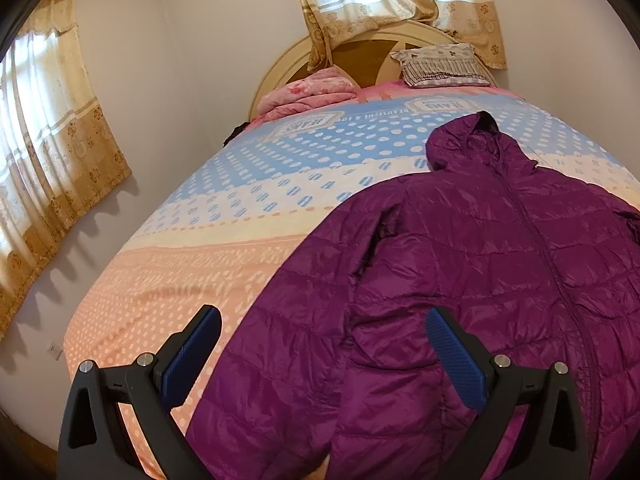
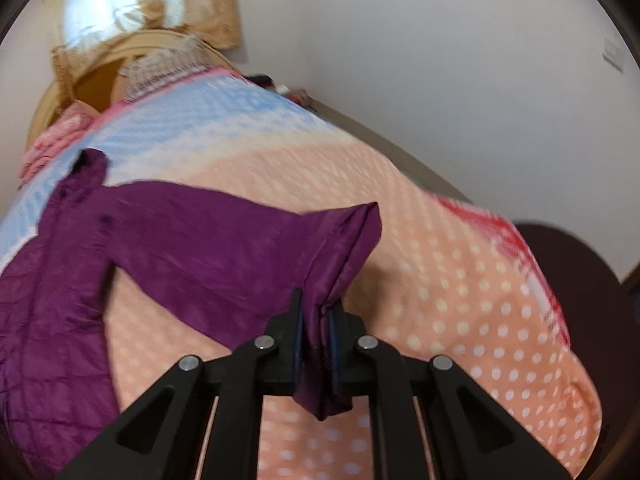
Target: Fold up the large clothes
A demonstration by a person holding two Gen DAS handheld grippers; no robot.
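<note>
We see a purple quilted jacket lying flat on the bed, front up, its shiny fabric stitched in puffy horizontal bands; a zip runs down the middle and the hood points toward the far headboard. The bedspread is soft and dotted, peach near us, then cream and blue bands farther off; a crumpled pink blanket and a striped pillow sit at the far end, under beige patterned curtains.

The left hand-held gripper hangs above the jacket's near left side, over its left sleeve and hem; its black fingers with blue ribbed pads stand wide apart, holding nothing.

The right wrist view, somewhat blurred, shows what the left view leaves out: the jacket's other sleeve, stretched out smooth and flat across the peach bedspread; the right hand-held gripper is clamped on its cuff, the fabric bunched between the pads and a fold hanging below them; the cuff's open end flares beyond the fingertips. This view also shows the bed's right edge and a dark rounded shape beside it, which we cannot identify.
</note>
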